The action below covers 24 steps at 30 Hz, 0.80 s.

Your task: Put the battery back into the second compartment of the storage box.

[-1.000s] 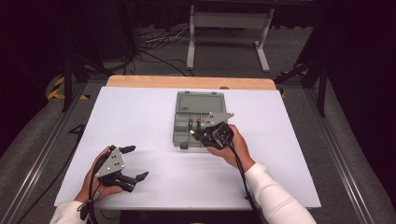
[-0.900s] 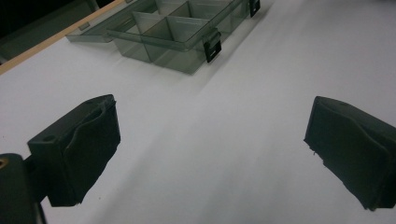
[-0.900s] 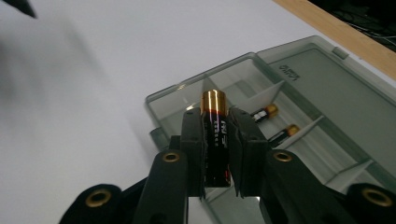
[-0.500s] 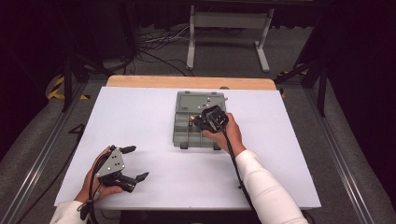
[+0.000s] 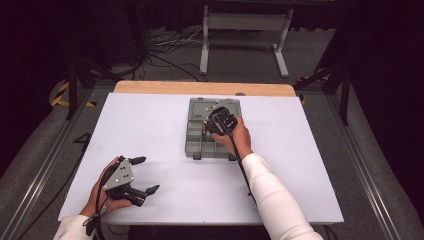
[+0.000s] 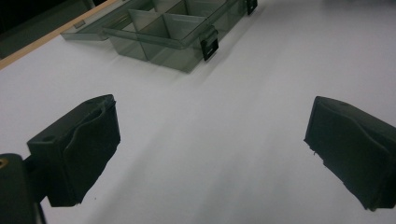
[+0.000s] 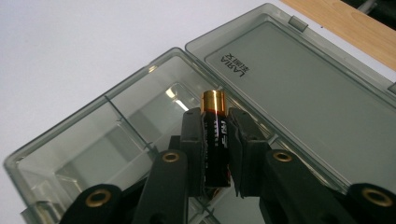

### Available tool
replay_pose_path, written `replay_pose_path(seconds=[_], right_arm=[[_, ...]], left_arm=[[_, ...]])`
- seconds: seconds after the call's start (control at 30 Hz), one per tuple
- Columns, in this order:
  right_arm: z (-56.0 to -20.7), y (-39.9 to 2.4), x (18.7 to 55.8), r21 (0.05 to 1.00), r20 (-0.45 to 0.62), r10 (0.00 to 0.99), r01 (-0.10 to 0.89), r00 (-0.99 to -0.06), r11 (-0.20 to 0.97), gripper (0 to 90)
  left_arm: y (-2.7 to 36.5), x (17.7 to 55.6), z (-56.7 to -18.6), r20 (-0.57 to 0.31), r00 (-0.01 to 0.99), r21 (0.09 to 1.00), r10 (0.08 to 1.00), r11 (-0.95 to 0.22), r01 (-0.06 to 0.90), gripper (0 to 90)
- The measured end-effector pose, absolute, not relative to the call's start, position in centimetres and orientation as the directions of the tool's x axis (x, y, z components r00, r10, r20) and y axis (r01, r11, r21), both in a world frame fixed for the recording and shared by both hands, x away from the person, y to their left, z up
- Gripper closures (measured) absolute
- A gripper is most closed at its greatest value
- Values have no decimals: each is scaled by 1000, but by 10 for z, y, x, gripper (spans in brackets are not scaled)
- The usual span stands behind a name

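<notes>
A smoky grey plastic compartment box (image 5: 196, 141) lies open at the middle of the white table, its lid (image 7: 299, 88) folded flat on the far side. My right gripper (image 5: 212, 124) hovers over the box's far compartments, shut on a black battery (image 7: 215, 137) with a copper-coloured end; the battery stands upright between the pads, above a bare compartment (image 7: 116, 140). My left gripper (image 5: 146, 174) rests at the table's front left, open, with nothing between its fingers (image 6: 88, 140). From there the box (image 6: 163, 32) lies some way ahead.
The white table top (image 5: 150, 125) has a wooden strip (image 5: 200, 88) along its far edge. Black latches (image 6: 209, 43) stick out from the box's near side. Beyond the table are a metal stand (image 5: 245, 30) and cables on the floor.
My right gripper has carried the battery away from the person, from the box's near side to over its far compartments. The left gripper has stayed put.
</notes>
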State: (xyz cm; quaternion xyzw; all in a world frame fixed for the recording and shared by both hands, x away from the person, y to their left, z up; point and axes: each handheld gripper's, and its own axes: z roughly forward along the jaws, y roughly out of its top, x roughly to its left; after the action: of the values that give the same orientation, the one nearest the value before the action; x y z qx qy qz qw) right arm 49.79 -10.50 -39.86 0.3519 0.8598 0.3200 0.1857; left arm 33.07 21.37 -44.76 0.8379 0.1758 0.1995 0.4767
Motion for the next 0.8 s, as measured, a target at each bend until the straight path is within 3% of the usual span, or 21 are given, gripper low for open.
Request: replay_pose_path(seconds=[0.8], right_arm=[[-410, -101, 506, 664, -91, 749, 520, -657, 537, 775]], left_arm=[[214, 331, -448, 166, 858, 870, 486, -482, 105, 34]])
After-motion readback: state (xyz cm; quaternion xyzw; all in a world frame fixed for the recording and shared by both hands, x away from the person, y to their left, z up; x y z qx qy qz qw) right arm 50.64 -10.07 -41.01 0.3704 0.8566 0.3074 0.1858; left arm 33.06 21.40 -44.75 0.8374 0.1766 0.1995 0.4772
